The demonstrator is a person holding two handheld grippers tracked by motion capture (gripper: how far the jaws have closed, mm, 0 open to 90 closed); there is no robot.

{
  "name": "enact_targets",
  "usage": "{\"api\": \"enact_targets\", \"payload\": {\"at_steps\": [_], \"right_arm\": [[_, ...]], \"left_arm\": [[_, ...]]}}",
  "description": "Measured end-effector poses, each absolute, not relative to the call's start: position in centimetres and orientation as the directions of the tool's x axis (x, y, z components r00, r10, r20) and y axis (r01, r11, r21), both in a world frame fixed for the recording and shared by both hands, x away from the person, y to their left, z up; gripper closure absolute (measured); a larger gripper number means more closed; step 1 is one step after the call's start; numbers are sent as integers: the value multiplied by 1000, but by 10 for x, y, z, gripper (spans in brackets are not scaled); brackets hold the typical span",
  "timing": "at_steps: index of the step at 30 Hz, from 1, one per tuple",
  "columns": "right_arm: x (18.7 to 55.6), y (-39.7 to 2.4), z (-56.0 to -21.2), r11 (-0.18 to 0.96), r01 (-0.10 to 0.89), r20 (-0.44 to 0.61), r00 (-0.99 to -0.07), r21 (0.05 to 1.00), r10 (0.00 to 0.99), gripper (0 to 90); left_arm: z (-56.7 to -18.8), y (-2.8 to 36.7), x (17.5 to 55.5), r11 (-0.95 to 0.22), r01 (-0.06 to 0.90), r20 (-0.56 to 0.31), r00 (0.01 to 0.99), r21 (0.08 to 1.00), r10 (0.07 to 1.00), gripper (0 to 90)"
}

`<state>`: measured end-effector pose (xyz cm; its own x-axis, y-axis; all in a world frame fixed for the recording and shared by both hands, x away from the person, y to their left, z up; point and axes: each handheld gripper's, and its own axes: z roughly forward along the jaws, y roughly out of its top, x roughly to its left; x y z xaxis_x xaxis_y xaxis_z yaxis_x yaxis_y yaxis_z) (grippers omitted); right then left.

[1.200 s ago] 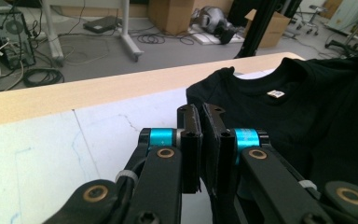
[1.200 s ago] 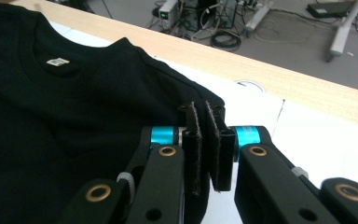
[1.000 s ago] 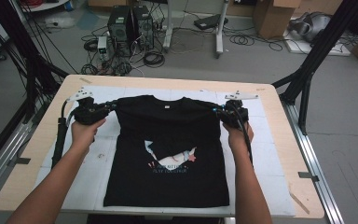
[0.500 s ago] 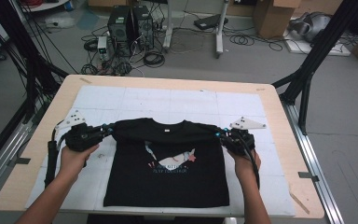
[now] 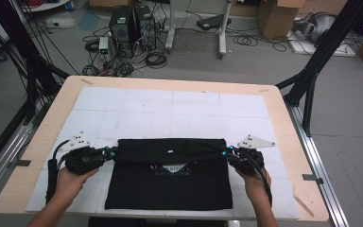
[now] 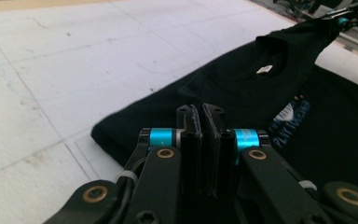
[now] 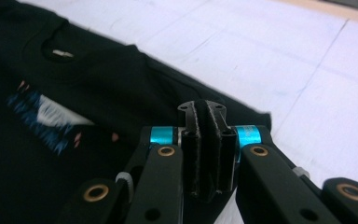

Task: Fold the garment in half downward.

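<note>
High view: a wooden table (image 5: 38, 161) carries a white mat (image 5: 170, 113), and on it lies a black T-shirt (image 5: 170, 189), its upper part doubled toward the person. It stretches between the 2 grippers, collar label midway. The left gripper (image 5: 108, 151) is clamped on the fold's left end, the right gripper (image 5: 225, 151) on its right end. The shirt looks light, soft and limp; it will likely sag unless kept taut. Pinching doubled fabric at the corners seems safest.

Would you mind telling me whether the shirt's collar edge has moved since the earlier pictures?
Yes. The collar edge has come toward the person, away from the table's far rim, folding over the shirt, carried by the left gripper and right gripper.
</note>
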<state>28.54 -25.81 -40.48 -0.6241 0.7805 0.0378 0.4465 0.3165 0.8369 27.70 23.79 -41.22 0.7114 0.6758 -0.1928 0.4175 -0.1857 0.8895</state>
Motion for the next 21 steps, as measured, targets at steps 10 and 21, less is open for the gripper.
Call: {"api": "enact_targets", "payload": {"at_steps": [10, 21], "right_arm": [[267, -260, -419, 375, 477, 69, -685, 794, 725, 849], [244, -266, -424, 390, 500, 111, -713, 773, 693, 849]], "left_arm": [[-425, 242, 256, -227, 483, -210, 692, 845, 691, 852], [-432, 241, 232, -280, 516, -221, 710, 809, 668, 852]]}}
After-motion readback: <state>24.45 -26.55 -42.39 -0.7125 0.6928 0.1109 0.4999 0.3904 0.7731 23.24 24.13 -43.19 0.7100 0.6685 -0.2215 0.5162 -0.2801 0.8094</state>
